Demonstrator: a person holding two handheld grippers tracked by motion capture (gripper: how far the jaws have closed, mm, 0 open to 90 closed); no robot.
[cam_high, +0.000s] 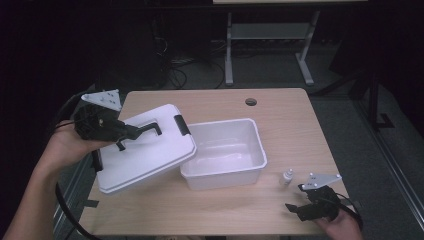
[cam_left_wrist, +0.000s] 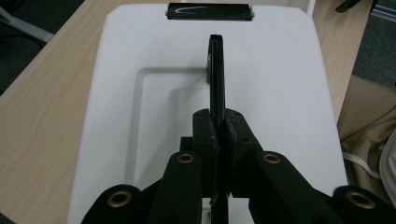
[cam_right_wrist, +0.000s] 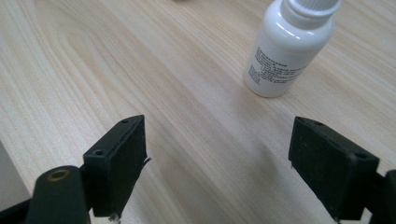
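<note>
- left gripper (cam_high: 131, 131) is clamped tight on the black handle (cam_left_wrist: 216, 70) of the white lid (cam_high: 145, 152), jaws pinched flat on it in the left gripper view
- lid is tilted, its right edge resting on the left rim of the white bin (cam_high: 256, 145), its lower left corner down near the table's (cam_high: 210, 210) left edge
- black latch (cam_left_wrist: 209, 11) sits at the lid's far end
- bin is open, about mid-table
- right gripper (cam_high: 298, 197) hangs wide open near the table's front right corner, holding nothing
- small white bottle (cam_right_wrist: 285, 46) stands upright just beyond those jaws, between the bin and the right edge, touching neither
</note>
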